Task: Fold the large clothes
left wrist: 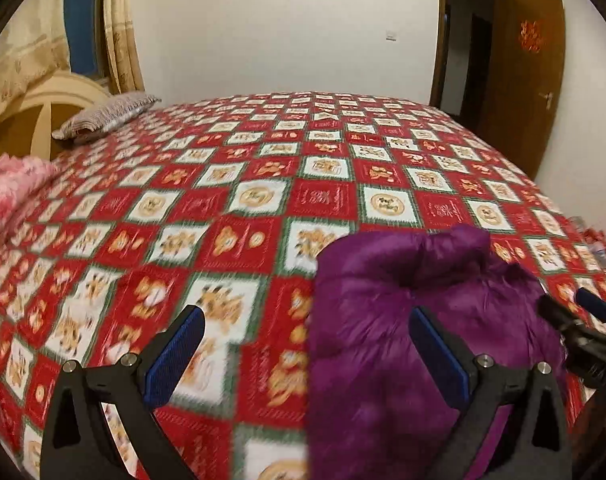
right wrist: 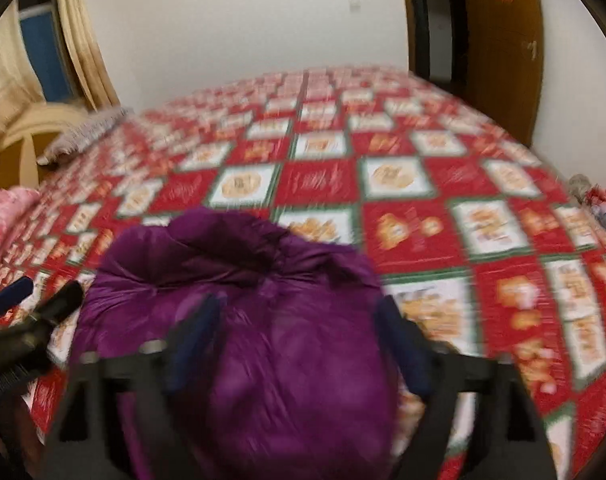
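Observation:
A purple padded jacket [left wrist: 383,280] lies bundled in a compact fold near the front edge of the bed. My left gripper [left wrist: 307,336] is open above the bedspread, its right blue pad in front of the jacket's left part and its left pad over bare cover. Nothing is pinched between the pads. In the right wrist view the jacket [right wrist: 243,264] fills the lower middle. My right gripper [right wrist: 303,320] is spread wide over it, pads clear of the cloth as far as the blur shows. Each gripper's tips show at the edge of the other's view.
A red, white and green checked bedspread [left wrist: 263,160] covers the whole bed. A grey pillow [left wrist: 107,116] lies at the far left by the cream headboard [left wrist: 43,96]. A pink quilt [left wrist: 11,192] sits at the left edge. A brown door [left wrist: 523,80] stands open at the right.

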`<move>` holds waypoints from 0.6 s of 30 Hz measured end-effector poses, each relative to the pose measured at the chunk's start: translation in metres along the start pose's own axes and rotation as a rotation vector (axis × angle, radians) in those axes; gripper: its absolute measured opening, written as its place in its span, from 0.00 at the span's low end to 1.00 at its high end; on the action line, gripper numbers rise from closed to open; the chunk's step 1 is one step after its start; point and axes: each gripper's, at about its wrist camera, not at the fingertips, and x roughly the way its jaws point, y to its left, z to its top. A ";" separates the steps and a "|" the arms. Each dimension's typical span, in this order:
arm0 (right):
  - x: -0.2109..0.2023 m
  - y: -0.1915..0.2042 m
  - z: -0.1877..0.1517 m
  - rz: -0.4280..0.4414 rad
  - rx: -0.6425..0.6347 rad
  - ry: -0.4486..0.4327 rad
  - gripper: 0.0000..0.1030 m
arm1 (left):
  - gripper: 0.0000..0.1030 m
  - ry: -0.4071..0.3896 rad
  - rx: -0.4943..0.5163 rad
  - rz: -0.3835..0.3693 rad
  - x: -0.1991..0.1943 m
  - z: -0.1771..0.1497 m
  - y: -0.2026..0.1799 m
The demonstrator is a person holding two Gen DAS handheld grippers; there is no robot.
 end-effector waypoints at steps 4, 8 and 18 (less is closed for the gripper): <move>-0.003 -0.017 -0.024 0.023 0.015 0.057 0.93 | 0.99 0.098 -0.017 -0.032 0.020 -0.029 0.013; 0.018 -0.026 -0.040 0.062 0.072 0.116 0.93 | 0.99 0.088 -0.035 -0.064 0.032 -0.046 0.005; 0.035 -0.031 -0.047 0.260 0.152 0.156 0.74 | 0.80 0.080 0.020 -0.194 0.040 -0.045 -0.015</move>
